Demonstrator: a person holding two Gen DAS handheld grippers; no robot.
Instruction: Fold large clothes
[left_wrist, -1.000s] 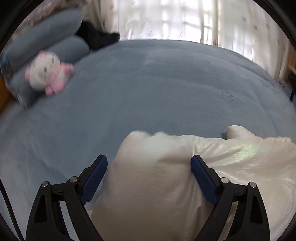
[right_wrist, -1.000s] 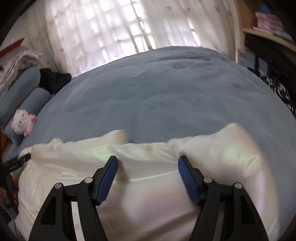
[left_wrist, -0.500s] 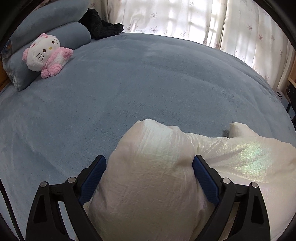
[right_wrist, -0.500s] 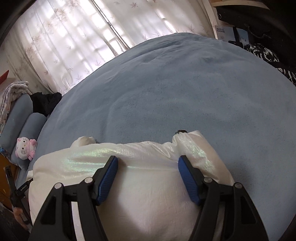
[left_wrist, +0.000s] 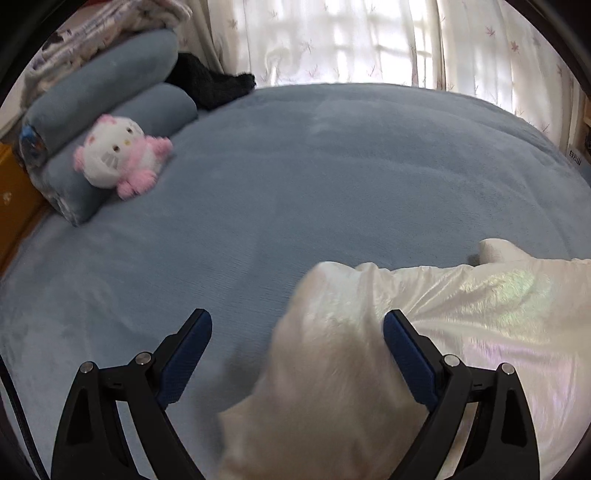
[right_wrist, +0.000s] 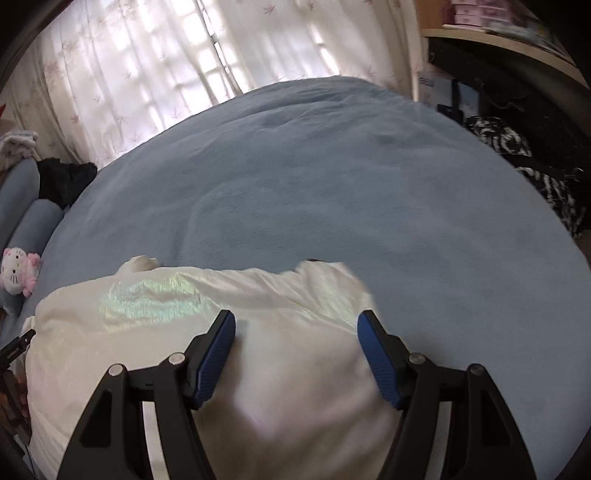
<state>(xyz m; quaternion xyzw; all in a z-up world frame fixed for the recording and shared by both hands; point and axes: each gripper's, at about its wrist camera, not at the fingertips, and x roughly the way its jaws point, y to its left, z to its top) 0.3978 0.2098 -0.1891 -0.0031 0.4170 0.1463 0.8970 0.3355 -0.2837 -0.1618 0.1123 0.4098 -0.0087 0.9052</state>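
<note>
One blue bed cover (left_wrist: 332, 177) fills both views. On it lies one white, shiny padded garment (right_wrist: 155, 332), bunched along the near edge. Two blue pillows (left_wrist: 110, 85) are stacked at the head of the bed, with one dark cloth (left_wrist: 210, 83) beside them and one pink-and-white plush toy (left_wrist: 118, 155) resting against the lower pillow. The left gripper (left_wrist: 297, 343) is spread wide, a blurred fold of the garment rising between its fingers beside the right pad. The right gripper (right_wrist: 295, 345) is likewise spread wide over the garment, grasping nothing.
</note>
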